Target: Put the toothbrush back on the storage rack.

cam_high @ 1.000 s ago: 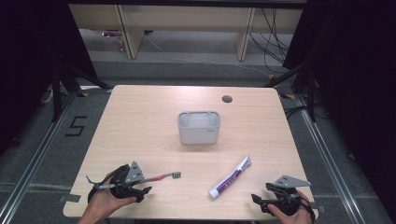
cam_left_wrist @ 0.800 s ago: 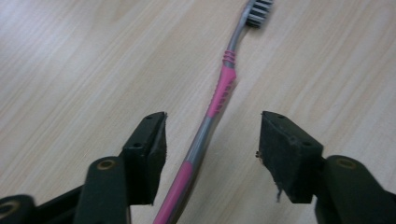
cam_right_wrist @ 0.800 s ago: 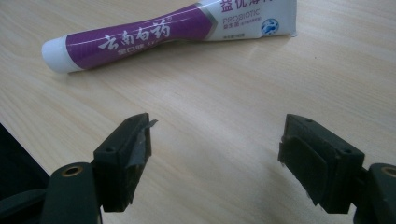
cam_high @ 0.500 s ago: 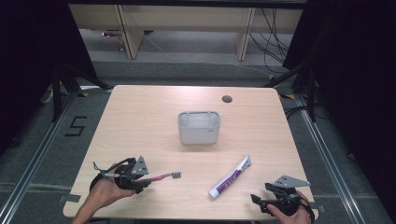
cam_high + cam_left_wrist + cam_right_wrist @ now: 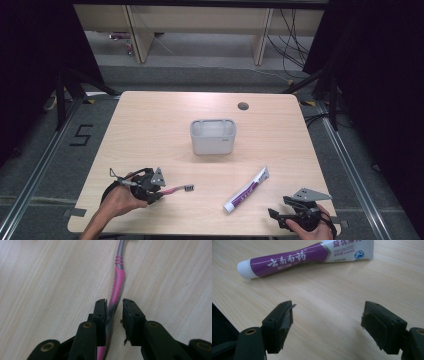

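A pink and grey toothbrush (image 5: 176,189) lies flat on the wooden table (image 5: 150,125) at the front left, bristles to the right. My left gripper (image 5: 159,193) straddles its handle end. In the left gripper view the toothbrush (image 5: 117,287) runs between the jaws of the left gripper (image 5: 114,308), which stand narrowly open: the left pad touches the handle and a small gap shows at the right pad. A purple and white toothpaste tube (image 5: 247,190) lies at the front right. My right gripper (image 5: 278,207) rests just short of it, open wide and empty. Ahead of the right gripper (image 5: 328,315) lies the tube (image 5: 294,260), cap to the left.
A grey rectangular container (image 5: 213,145) stands open-topped at the table's middle. A round cable hole (image 5: 243,106) sits near the far edge. Table edges lie close behind both hands. Shelving and cables are on the floor beyond.
My left gripper has slid right and slightly forward along the table until its jaws flank the toothbrush handle. The toothbrush, the tube and the right gripper have stayed put.
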The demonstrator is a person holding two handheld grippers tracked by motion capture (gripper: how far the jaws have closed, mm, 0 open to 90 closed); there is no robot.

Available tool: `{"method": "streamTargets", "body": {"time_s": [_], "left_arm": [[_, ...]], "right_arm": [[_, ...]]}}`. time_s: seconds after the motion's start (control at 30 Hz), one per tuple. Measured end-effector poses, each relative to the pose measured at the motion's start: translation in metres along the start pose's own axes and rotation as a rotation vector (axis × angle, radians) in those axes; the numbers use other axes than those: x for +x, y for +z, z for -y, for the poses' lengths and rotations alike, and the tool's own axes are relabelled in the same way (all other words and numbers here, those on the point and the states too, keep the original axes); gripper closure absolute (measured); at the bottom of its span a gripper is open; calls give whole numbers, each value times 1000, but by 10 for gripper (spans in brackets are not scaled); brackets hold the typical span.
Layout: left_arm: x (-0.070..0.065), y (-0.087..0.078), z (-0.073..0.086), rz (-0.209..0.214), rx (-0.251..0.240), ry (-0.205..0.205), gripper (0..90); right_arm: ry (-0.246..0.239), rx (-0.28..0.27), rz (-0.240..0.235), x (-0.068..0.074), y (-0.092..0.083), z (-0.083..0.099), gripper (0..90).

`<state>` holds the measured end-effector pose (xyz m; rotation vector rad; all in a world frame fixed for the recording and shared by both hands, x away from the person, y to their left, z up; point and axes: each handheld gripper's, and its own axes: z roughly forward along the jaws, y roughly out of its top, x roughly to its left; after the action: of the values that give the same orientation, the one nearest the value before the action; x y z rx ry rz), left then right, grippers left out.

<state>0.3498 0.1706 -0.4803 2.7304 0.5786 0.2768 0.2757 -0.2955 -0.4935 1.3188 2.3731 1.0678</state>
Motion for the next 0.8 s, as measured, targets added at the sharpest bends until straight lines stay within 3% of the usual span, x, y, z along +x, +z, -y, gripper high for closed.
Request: {"method": "streamTargets", "body": {"time_s": [0.1, 0.13, 0.5, 0.53, 0.57, 0.63, 0.7, 0.73, 0.8], "left_arm": [[1, 2, -1, 7, 14, 4, 749], [2, 4, -2, 11, 18, -7, 759], [-1, 8, -16, 40, 63, -1, 799], [-1, 9, -17, 42, 71, -2, 805], [-1, 10, -18, 44, 73, -2, 817], [-1, 10, -21, 49, 84, -3, 820], [-1, 10, -23, 57, 109, -1, 820], [-1, 10, -24, 64, 119, -4, 820], [1, 10, -26, 64, 134, 9, 822]], "right_arm": [[14, -5, -14, 1, 1, 1, 250], [-11, 2, 2, 0, 0, 0, 250], [-18, -2, -4, 0, 2, 0, 250], [13, 3, -12, 2, 2, 1, 250], [-9, 6, -1, 1, 1, 0, 250], [-10, 6, 0, 1, 1, 0, 250], [-4, 4, -2, 1, 1, 0, 251], [27, 15, -28, 3, 2, 1, 250], [18, 6, -20, 3, 2, 1, 250]]}}
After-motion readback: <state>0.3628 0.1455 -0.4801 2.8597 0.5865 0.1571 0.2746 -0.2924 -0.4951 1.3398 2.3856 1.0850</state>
